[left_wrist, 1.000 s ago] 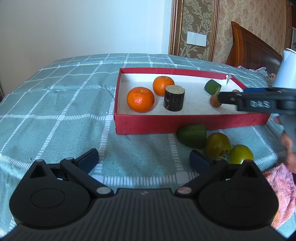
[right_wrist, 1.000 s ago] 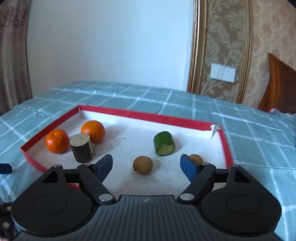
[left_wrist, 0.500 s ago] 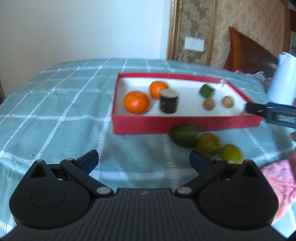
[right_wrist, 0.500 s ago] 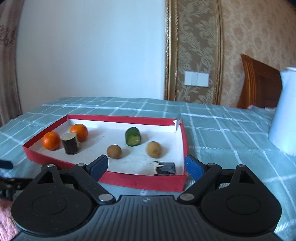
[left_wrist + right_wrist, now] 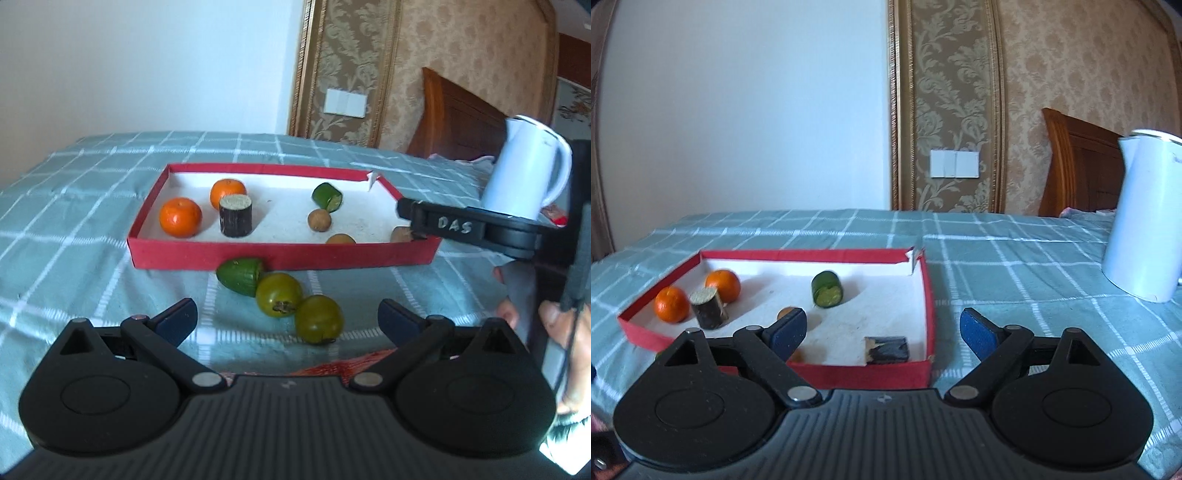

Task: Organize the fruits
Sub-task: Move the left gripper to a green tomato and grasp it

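Note:
A red box [image 5: 280, 258] with a white inside holds two oranges [image 5: 180, 217], a dark log-like cylinder [image 5: 235, 216], a cut green piece [image 5: 327, 196] and two brown round fruits [image 5: 319, 220]. In front of the box, on the cloth, lie a cut green piece [image 5: 240, 275] and two green round fruits [image 5: 279, 294]. My left gripper [image 5: 288, 321] is open just short of them and holds nothing. My right gripper [image 5: 882, 328] is open and empty at the red box's [image 5: 929, 295] near right corner. One of its fingers [image 5: 443, 225] reaches over that corner.
A white kettle [image 5: 1145, 221] stands right of the box on the checked green cloth [image 5: 1015, 280]. A dark block [image 5: 886, 349] lies in the box's near right corner. A red-pink cloth [image 5: 332, 369] lies under my left gripper. A hand [image 5: 554, 332] is at the right edge.
The right gripper drew back from over the box to its near right corner and its jaws widened. The left gripper backed off and rose, so the green fruits now lie between its fingertips.

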The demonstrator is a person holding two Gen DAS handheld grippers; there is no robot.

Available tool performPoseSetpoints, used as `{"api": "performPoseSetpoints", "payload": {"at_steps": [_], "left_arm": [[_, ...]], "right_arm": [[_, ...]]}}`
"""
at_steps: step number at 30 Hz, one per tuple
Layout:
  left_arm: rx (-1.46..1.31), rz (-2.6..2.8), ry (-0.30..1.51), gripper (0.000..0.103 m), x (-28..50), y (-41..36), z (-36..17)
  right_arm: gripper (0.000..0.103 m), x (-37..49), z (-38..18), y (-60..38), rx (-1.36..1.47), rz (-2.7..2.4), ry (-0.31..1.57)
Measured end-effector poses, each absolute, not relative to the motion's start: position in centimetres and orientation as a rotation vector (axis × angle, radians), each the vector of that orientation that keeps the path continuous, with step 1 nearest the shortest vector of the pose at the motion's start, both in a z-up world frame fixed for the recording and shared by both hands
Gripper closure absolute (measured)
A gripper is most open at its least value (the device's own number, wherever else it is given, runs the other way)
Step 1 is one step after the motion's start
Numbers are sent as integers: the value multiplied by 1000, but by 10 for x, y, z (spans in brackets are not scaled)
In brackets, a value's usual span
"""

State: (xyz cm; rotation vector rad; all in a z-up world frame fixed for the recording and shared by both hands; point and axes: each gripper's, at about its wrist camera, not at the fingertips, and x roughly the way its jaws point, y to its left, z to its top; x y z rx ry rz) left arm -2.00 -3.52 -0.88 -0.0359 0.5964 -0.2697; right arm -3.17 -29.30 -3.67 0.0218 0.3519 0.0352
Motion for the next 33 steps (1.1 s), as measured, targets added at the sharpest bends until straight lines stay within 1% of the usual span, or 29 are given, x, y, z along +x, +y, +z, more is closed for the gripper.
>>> {"api": "performPoseSetpoints", "payload": {"at_steps": [1, 2, 4, 6, 12, 15, 16, 18, 21, 22, 23, 26, 31, 33], "left_arm": [[-36, -252, 603, 5, -18, -38, -10], [-34, -237, 615, 12, -15, -39, -12], [-43, -227, 666, 18, -10, -42, -17], [-64, -221, 705, 18, -6, -43, -24], [-33, -168, 670, 18, -8, -52, -30], [-26, -155, 663, 24, -8, -55, -30], [-19, -150, 658, 29, -8, -56, -29], [-10, -157, 650, 35, -9, -58, -28], [-9, -175, 646, 48, -11, -61, -26], [-11, -189, 648, 56, -12, -62, -26], [-19, -200, 654, 60, -12, -62, -27], [-29, -213, 652, 68, -14, -63, -27], [-41, -230, 649, 72, -14, -62, -27], [-42, -235, 643, 73, -15, -61, -27]], "right_arm": [[12, -32, -36, -295, 34, 35, 352], [12, -32, -35, -296, 43, 36, 353], [12, -32, -35, -297, 52, 40, 357], [12, -32, -34, -297, 56, 45, 360], [12, -35, -32, -297, 72, 72, 359], [12, -34, -33, -295, 68, 83, 372], [12, -34, -34, -294, 62, 83, 381], [12, -32, -36, -291, 42, 80, 403], [12, -28, -40, -286, 12, 75, 438], [12, -28, -41, -285, 6, 73, 442], [12, -28, -41, -285, 2, 70, 443], [12, -27, -42, -285, -3, 63, 453], [12, -26, -42, -286, -4, 57, 449], [12, -26, -42, -286, -3, 58, 450]]}}
